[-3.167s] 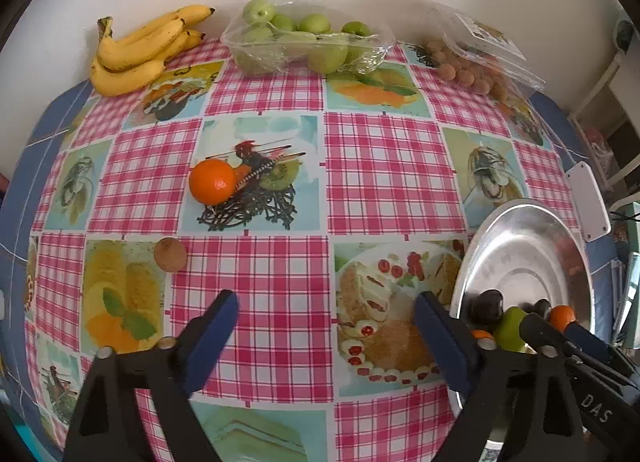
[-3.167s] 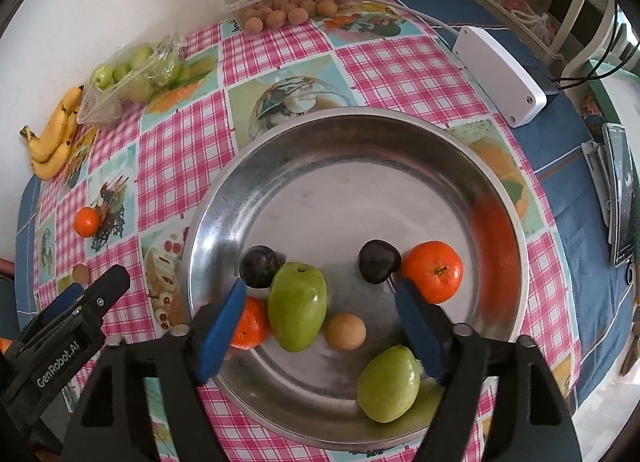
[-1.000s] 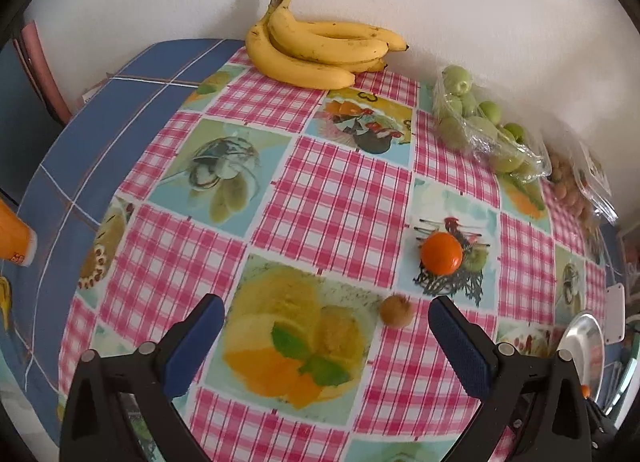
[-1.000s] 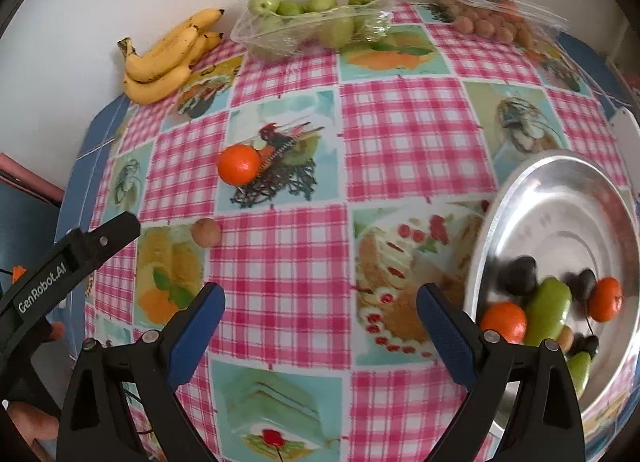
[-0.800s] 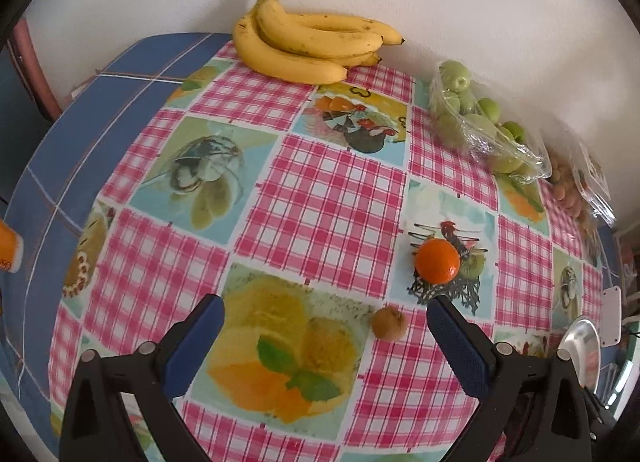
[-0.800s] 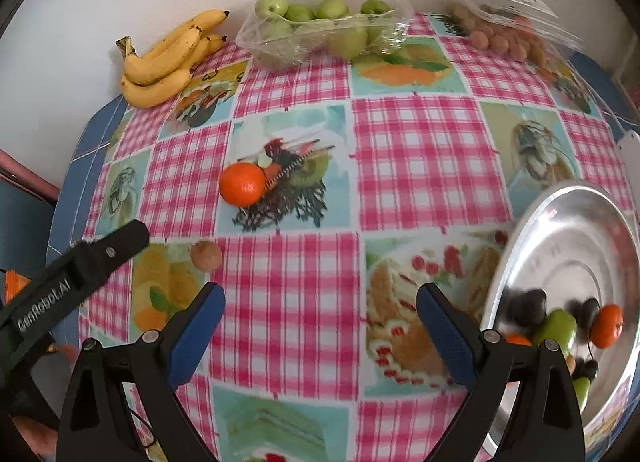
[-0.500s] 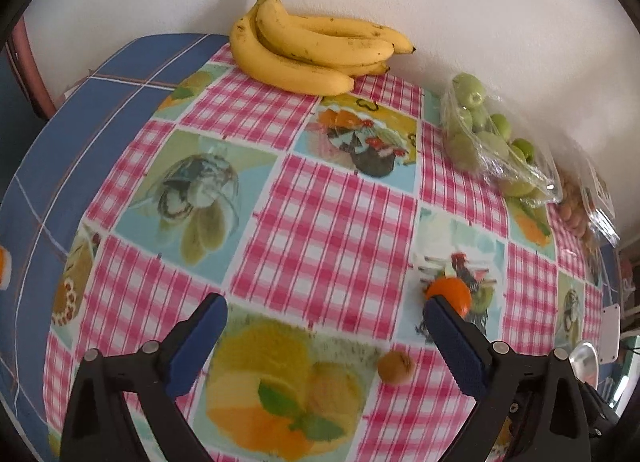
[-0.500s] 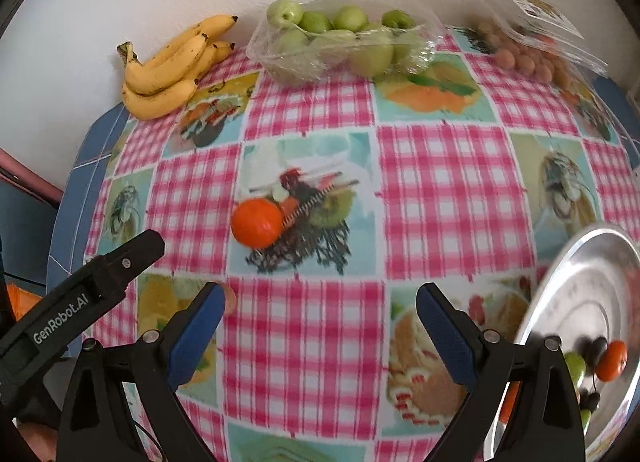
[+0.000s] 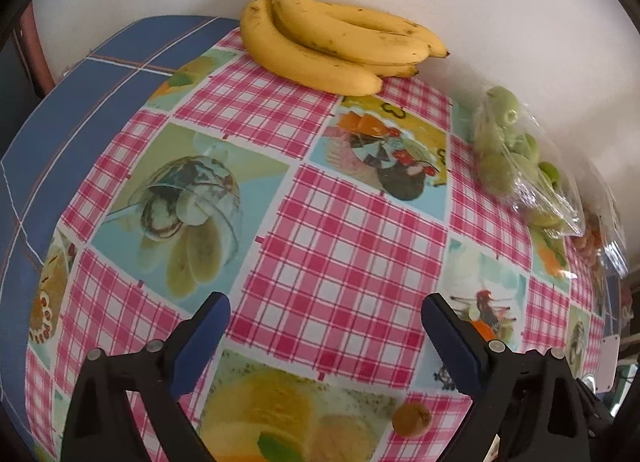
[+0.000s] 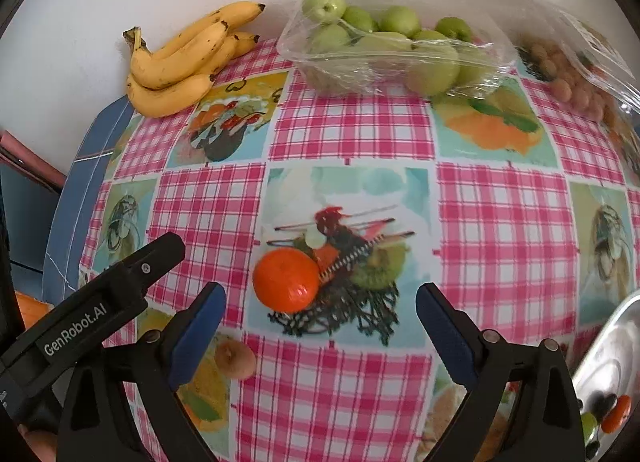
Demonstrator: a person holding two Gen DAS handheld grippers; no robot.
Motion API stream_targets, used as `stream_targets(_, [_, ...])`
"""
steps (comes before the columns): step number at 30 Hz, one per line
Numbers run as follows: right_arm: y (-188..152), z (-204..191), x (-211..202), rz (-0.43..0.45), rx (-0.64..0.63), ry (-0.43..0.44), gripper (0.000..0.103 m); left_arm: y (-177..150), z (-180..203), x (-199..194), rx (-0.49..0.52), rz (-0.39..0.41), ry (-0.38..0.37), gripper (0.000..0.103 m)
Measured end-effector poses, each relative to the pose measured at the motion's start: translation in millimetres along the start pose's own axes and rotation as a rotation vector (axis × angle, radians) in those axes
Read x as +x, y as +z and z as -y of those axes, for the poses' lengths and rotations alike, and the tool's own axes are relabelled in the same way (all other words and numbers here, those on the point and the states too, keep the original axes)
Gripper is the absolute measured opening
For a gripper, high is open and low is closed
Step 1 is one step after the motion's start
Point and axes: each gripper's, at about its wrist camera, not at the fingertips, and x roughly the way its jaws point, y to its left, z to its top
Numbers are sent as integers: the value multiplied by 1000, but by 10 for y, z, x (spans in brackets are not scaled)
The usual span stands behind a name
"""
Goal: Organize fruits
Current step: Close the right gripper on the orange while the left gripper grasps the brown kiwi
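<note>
Plainly, the orange (image 10: 287, 280) looks glossy, perhaps unpeeled

"GenRobot.AI" in white on left tongs (image 10: 92, 318)

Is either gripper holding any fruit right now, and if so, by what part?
Nothing is held. The left gripper and right gripper are both open and empty; the orange lies loose on the tablecloth.
</note>
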Motion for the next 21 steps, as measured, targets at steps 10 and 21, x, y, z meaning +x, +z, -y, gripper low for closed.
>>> stream_targets(10, [69, -97, 194, -20, -39, -17, 62, 28, -68, 136, -22, -25, -15, 97])
stream_targets(21, [51, -152, 141, -21, -52, 11, 39, -11, -12, 33, -8, -37, -27, 94])
